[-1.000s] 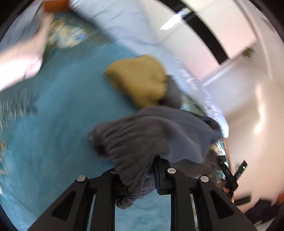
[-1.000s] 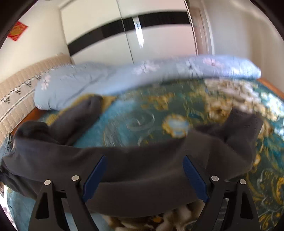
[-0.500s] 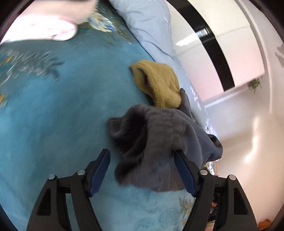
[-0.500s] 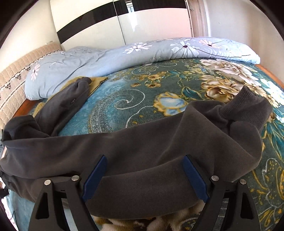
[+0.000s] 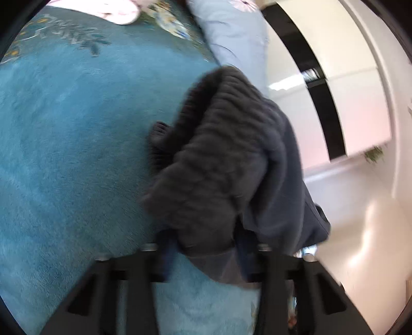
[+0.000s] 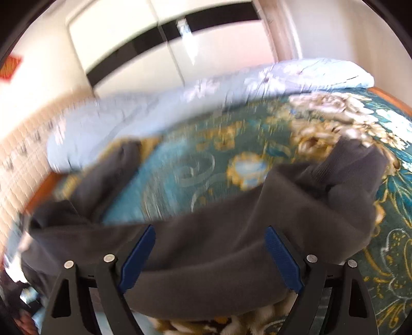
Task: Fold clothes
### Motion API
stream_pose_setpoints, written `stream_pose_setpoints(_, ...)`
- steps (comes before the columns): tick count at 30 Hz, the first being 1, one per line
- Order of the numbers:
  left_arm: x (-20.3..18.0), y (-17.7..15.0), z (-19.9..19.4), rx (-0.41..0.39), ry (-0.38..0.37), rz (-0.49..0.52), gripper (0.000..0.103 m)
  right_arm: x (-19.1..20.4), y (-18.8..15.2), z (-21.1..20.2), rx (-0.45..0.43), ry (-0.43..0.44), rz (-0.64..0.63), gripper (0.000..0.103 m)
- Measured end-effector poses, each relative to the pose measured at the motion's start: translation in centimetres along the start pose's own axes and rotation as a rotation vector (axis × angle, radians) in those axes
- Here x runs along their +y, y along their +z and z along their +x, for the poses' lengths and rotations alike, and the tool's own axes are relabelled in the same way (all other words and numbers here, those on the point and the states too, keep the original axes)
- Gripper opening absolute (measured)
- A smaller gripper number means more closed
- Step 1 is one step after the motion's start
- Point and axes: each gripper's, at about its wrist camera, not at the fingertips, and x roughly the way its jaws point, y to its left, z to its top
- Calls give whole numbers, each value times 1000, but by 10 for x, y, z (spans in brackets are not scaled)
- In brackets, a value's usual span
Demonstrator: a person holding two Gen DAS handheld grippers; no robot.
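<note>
A dark grey sweater [image 5: 226,154] lies bunched on the teal floral bedspread [image 5: 77,128]. In the left wrist view my left gripper [image 5: 206,247] is closed in on a fold of its ribbed edge, the cloth bulging up between the fingers. In the right wrist view the same sweater [image 6: 206,244] stretches across the front, one cuffed sleeve [image 6: 355,165] at the right. My right gripper [image 6: 209,255] is open, its blue pads wide apart with the sweater's body lying between them.
A pale blue floral duvet [image 6: 180,103] is rolled along the far side of the bed. A yellow garment [image 6: 149,141] peeks out under the grey sleeve. A pink-white cloth [image 5: 116,10] lies at the far edge. White wardrobe doors [image 6: 167,46] stand behind.
My left gripper was shut on the sweater, opened half a second ago, and has now closed on the ribbed fold again. The right gripper stays open; both views are blurred by motion.
</note>
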Motion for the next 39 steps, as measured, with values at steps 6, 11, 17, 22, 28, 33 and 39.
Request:
stream_pose_setpoints(6,15,-3,-4,-36,-44,-16,21,-59,15,-53,-184,-106,215,89)
stream_pose_setpoints(11,24,-7,-2,-14,-78,-24,21,-129,3,-67,-152,-151,539,89)
stream_pose_setpoints(17,32,-10,-7,11,-99,-34,21,-156,-4,-49,-75,-76,636,71)
stream_pose_setpoints(22,36,-13,-8,21,-111,-47,21,-150,6,-22,-15,-85,593,62)
stream_pose_setpoints(28,22,-6,-21,22,-128,-16,20,-166,18,-8,7,-90,668,46)
stream_pose_setpoints(33,-20,25,-70,-56,-136,134,18,-145,48,-21,28,-23,599,24)
stream_pose_setpoints(39,-5,5,-125,-131,-135,230,18,-106,65,-90,-123,21,326,21)
